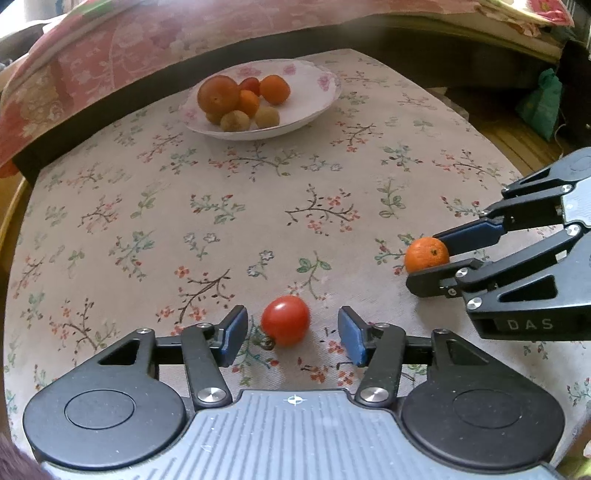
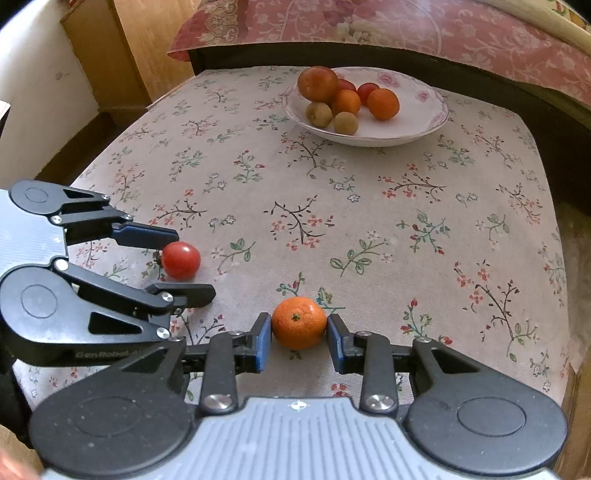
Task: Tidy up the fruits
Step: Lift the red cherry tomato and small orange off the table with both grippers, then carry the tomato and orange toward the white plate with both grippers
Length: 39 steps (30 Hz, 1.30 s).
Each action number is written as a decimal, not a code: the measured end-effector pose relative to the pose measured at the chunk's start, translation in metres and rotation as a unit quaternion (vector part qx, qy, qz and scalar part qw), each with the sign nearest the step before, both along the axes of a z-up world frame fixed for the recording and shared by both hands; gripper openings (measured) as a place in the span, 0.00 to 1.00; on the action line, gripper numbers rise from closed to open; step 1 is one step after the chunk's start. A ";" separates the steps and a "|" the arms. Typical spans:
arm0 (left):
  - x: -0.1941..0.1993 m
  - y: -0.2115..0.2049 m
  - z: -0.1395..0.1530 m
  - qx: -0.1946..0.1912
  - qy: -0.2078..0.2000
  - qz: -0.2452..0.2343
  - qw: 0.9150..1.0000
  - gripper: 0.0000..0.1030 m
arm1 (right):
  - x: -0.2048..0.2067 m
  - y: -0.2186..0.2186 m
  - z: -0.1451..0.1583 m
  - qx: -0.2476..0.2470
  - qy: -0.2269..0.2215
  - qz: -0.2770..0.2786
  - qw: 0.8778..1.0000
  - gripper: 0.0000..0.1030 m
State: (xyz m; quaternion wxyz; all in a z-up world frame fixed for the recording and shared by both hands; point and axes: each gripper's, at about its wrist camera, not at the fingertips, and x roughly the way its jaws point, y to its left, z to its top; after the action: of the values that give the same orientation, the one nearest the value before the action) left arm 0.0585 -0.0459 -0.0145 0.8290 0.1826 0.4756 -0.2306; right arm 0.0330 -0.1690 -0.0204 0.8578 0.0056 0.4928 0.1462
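A red tomato (image 1: 285,319) lies on the flowered tablecloth between the fingers of my left gripper (image 1: 291,334), which is open with a gap on each side of it. The same tomato (image 2: 181,260) shows in the right wrist view, with the left gripper (image 2: 186,263) around it. My right gripper (image 2: 298,336) is shut on a small orange mandarin (image 2: 299,322), both blue pads touching it. From the left wrist view the mandarin (image 1: 426,254) sits at the table's right, held by the right gripper (image 1: 428,258). A white floral plate (image 1: 314,96) at the far side holds several fruits.
The plate (image 2: 424,110) stands near the table's far edge, beside a bed with a pink flowered cover (image 2: 406,33). A wooden cabinet (image 2: 122,55) stands at the far left. A green bag (image 1: 541,101) lies on the floor to the right. Bare tablecloth (image 2: 332,206) spans the middle.
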 end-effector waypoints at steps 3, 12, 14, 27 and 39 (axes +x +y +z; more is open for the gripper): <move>-0.002 -0.002 0.001 -0.002 0.003 -0.006 1.000 0.53 | 0.000 0.000 0.000 -0.002 0.002 0.001 1.000 0.32; -0.004 -0.003 0.005 0.002 0.007 -0.012 1.000 0.35 | -0.001 0.001 0.000 -0.006 0.002 0.004 1.000 0.32; -0.004 -0.003 0.004 0.000 0.008 -0.012 1.000 0.35 | -0.001 0.001 0.001 -0.007 0.001 0.004 1.000 0.32; -0.001 -0.008 0.002 -0.009 0.010 -0.019 1.000 0.40 | 0.000 0.000 0.000 -0.002 0.001 0.005 1.000 0.32; -0.004 -0.005 0.002 -0.006 0.013 -0.022 1.000 0.49 | 0.002 0.001 0.000 -0.007 -0.001 0.006 1.000 0.32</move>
State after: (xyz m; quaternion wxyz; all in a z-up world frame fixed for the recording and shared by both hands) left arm 0.0547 -0.0510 -0.0123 0.8186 0.1847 0.4810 -0.2539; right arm 0.0345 -0.1682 -0.0206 0.8576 -0.0037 0.4926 0.1480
